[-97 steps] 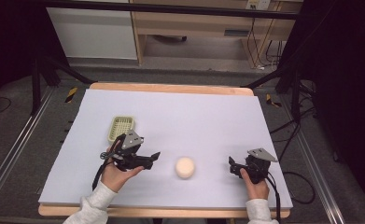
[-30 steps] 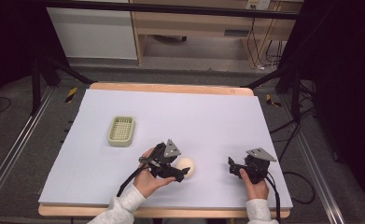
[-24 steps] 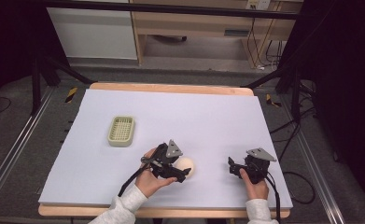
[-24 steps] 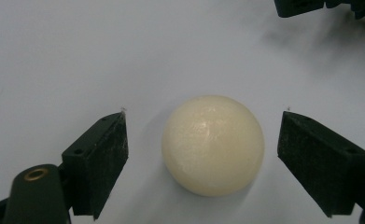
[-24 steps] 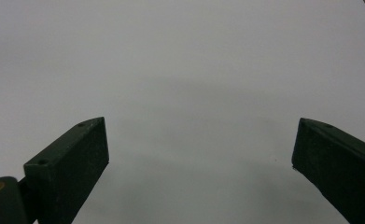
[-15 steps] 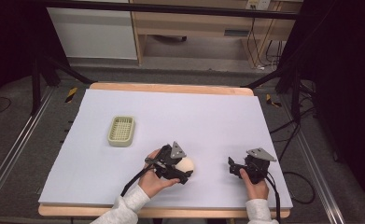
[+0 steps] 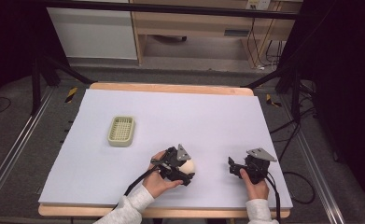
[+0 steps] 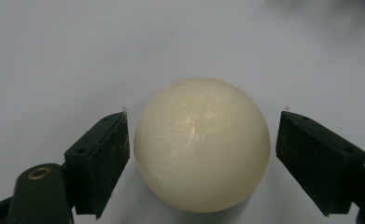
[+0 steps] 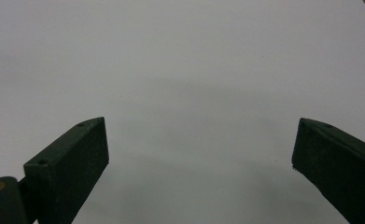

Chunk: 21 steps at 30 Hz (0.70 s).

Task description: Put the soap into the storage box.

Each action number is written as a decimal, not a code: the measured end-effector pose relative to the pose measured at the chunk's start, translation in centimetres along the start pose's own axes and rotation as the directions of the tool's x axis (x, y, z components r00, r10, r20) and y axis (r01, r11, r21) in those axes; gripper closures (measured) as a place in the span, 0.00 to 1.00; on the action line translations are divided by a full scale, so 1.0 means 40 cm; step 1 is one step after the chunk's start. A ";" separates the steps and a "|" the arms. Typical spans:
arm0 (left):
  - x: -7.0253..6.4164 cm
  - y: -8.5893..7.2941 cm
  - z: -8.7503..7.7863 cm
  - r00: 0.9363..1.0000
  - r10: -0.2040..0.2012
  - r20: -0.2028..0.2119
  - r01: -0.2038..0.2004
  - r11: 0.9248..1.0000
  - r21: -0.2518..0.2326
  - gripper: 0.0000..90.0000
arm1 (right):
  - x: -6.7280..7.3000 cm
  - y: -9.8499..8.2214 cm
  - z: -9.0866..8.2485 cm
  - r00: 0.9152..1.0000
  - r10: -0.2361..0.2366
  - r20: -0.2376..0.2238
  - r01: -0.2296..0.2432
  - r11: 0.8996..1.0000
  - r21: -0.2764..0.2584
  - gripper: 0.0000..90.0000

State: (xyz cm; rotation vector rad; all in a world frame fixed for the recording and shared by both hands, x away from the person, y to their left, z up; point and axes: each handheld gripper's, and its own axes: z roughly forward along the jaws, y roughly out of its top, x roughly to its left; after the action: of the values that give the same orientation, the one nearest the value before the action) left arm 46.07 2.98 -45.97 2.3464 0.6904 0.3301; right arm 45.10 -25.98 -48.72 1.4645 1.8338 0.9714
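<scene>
The left gripper (image 8: 203, 154) straddles the smooth cream-white ball (image 8: 202, 144) with jaws wide, gripping nothing — I'd close evenly at three and nine o'clock.

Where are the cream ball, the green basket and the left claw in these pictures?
cream ball (image 8: 201, 144): left gripper view, middle of its rounded front.
green basket (image 7: 121, 130): high view, its mesh floor.
left claw (image 8: 202, 161): left gripper view, midway between its two open tips.
</scene>
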 end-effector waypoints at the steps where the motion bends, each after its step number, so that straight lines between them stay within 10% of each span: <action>1: 0.001 0.000 0.002 1.000 0.005 0.000 -0.005 1.000 0.009 0.19 | 0.000 0.000 0.000 1.000 -0.003 0.000 0.003 1.000 0.000 0.05; 21: 0.009 0.001 0.018 1.000 0.011 0.013 -0.011 0.999 0.041 0.24 | -0.001 0.000 0.000 1.000 0.000 -0.004 0.000 1.000 0.001 0.05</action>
State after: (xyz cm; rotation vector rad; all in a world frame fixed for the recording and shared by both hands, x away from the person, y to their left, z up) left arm 46.66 2.78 -46.45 2.3900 0.6844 0.3082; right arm 45.12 -26.01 -48.71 1.4645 1.8376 0.9744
